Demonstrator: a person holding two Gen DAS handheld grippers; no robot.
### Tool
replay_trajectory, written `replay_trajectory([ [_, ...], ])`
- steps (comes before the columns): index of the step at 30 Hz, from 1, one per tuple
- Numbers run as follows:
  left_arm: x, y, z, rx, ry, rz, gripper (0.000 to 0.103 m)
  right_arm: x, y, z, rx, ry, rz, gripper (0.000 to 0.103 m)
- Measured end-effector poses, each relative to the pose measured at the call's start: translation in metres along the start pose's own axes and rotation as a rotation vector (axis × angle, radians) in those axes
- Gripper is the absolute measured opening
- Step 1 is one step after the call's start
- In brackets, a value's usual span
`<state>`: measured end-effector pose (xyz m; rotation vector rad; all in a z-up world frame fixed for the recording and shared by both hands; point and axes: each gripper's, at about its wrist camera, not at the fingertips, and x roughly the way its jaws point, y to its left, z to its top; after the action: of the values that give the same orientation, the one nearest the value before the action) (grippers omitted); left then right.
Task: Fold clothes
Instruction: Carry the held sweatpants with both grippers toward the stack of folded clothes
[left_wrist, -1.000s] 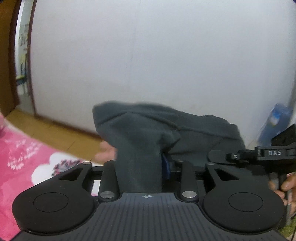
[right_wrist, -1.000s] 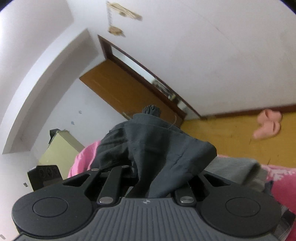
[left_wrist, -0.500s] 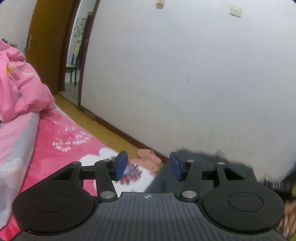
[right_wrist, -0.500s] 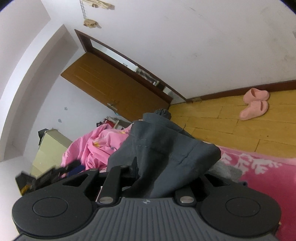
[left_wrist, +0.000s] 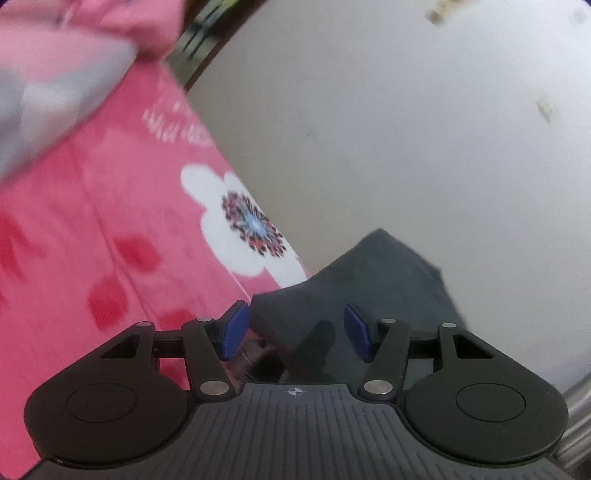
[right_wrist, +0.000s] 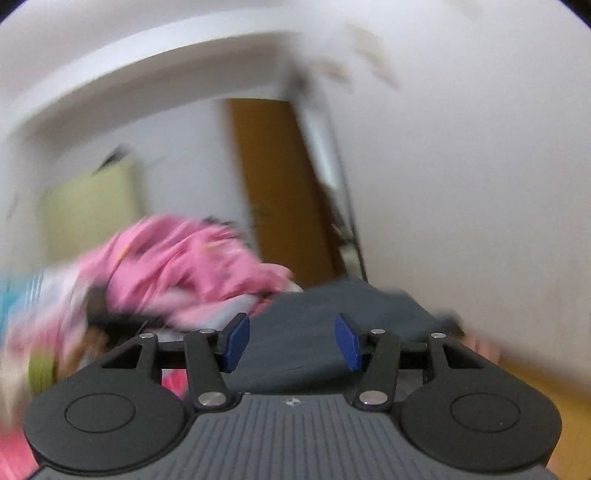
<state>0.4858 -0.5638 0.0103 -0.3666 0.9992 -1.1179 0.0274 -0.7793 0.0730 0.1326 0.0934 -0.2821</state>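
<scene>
Fingers: left gripper (left_wrist: 291, 332) and right gripper (right_wrist: 291, 341) both gape with blue pads bare, jaws just opened, gripping nothing.
Garment: dark grey garment (left_wrist: 369, 291) lies loose beyond both grippers, on the pink bedspread (left_wrist: 122, 236).
Next: regrasp two corners evenly, pull taut before folding.

Bedroom in a home.
Pink floral bedspread (left_wrist: 110, 258) filling the left of the left wrist view; crumpled pink bedding (right_wrist: 184, 266) at centre left of the right wrist view, brown wooden door (right_wrist: 277, 184) behind, plain white wall (right_wrist: 461, 166) at right.
</scene>
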Motion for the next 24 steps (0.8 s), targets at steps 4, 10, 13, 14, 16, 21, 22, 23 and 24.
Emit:
replay_trajectory([
  [4,-0.008,0.011,-0.011,-0.134,0.024,-0.008,0.059,-0.009,0.081,-0.029,-0.518,-0.042,-0.014,0.065],
  [10,0.001,0.008,-0.016,-0.173,0.077,-0.007,0.060,0.022,0.115,-0.044,-0.792,0.094,-0.045,0.062],
  [13,0.010,0.002,-0.016,-0.151,0.086,0.006,0.059,0.030,0.115,-0.047,-0.808,0.129,-0.042,0.052],
  [14,0.012,0.000,-0.016,-0.144,0.083,0.008,0.057,0.035,0.118,-0.043,-0.806,0.136,-0.041,0.046],
  [16,0.015,-0.004,-0.016,-0.149,0.089,-0.007,0.053,0.036,0.118,-0.041,-0.784,0.147,-0.024,0.036],
  [21,0.021,-0.015,-0.018,-0.132,0.102,-0.015,0.036,0.026,0.121,-0.041,-0.755,0.142,-0.019,0.015],
  [22,0.022,-0.018,-0.019,-0.118,0.100,-0.013,0.024,0.023,0.122,-0.040,-0.747,0.141,-0.017,0.013],
  [23,0.020,-0.021,-0.020,-0.100,0.093,-0.007,0.012,0.020,0.122,-0.039,-0.738,0.133,-0.019,0.011],
  [24,0.018,-0.025,-0.020,-0.076,0.079,0.000,0.009,0.016,0.122,-0.038,-0.730,0.125,-0.022,0.010],
])
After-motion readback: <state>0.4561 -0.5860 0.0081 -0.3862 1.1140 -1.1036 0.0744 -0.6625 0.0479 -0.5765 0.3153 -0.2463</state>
